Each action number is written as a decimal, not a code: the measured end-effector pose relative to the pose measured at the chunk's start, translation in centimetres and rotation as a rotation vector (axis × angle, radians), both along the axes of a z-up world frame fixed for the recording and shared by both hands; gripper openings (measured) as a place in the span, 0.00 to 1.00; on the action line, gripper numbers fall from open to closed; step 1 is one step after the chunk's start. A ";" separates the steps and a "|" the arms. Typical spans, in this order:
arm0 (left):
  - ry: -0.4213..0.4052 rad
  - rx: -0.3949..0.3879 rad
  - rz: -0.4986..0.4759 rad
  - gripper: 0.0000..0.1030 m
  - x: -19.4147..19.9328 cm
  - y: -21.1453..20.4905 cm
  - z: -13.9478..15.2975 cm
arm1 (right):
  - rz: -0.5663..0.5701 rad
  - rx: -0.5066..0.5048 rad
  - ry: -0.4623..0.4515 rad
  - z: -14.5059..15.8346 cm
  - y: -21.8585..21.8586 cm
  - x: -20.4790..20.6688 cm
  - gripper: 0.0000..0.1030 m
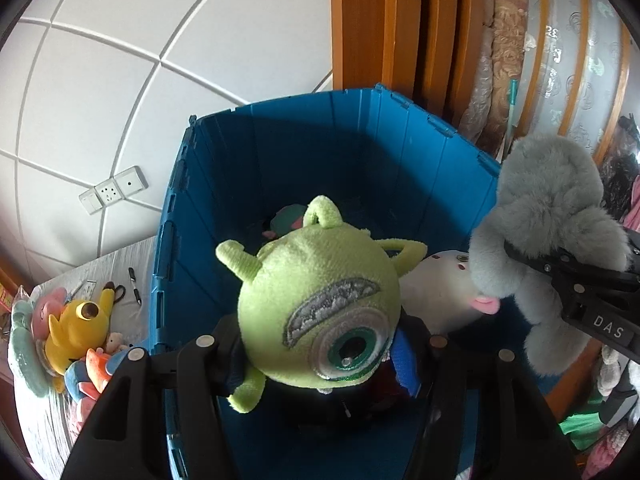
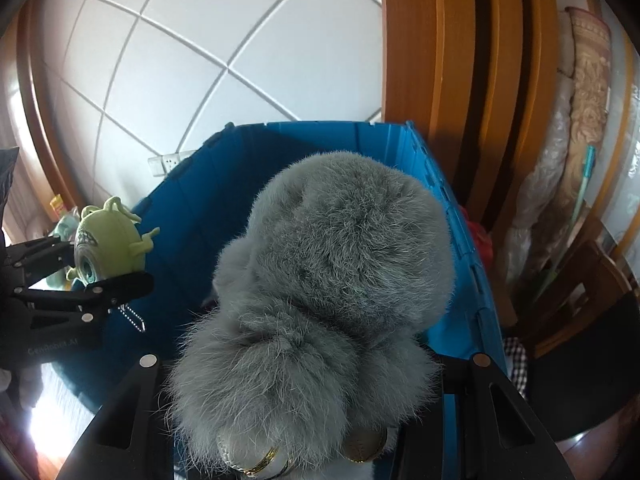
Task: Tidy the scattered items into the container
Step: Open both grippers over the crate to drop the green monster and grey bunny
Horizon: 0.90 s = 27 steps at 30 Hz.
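Left claw [image 1: 320, 344] clamped on something, right claw [image 2: 312, 364] likewise clamped, both raised, side by side

Blue bin [image 1: 320, 168]: smooth ribbed plastic, slightly glossy. One-eyed green monster toy [image 1: 316, 312]: nubbly terry cloth (embroidered eye). Grey plush [image 2: 340, 280]: long fluffy fur. Door frame [image 2: 440, 60]: glossy varnished wood.

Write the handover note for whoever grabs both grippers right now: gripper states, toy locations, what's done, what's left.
Left gripper: shut on the green one-eyed monster plush, held over the blue bin.
Right gripper: shut on the grey furry plush, also over the bin.
Done: a white plush and at least one other toy already lie inside the bin.
Left: release both held toys into the bin, then fetch the pile on the table beside it, including the yellow plush.
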<state>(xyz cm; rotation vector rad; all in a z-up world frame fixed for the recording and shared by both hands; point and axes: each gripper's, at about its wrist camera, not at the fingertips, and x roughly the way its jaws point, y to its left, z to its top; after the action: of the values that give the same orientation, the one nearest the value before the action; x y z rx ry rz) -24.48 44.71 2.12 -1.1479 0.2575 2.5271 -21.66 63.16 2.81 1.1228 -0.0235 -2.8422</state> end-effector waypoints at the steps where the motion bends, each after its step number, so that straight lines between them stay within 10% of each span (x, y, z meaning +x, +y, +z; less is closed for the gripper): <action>1: -0.005 -0.005 0.004 0.56 -0.3 0.1 -0.2 | 0.001 0.001 -0.007 -0.2 0.1 -0.4 0.41; 22: -0.207 -0.095 0.026 0.56 -7.0 2.0 -5.1 | 0.028 0.055 -0.228 -5.0 1.1 -7.3 0.42; 27: -0.214 -0.128 0.013 0.63 -6.9 2.7 -5.3 | 0.017 0.057 -0.229 -4.9 1.4 -7.8 0.61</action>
<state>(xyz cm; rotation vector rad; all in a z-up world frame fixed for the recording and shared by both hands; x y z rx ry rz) -31.42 47.40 -3.14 -1.4612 0.3607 2.4018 -29.42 64.58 -2.11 1.4467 0.0524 -2.7003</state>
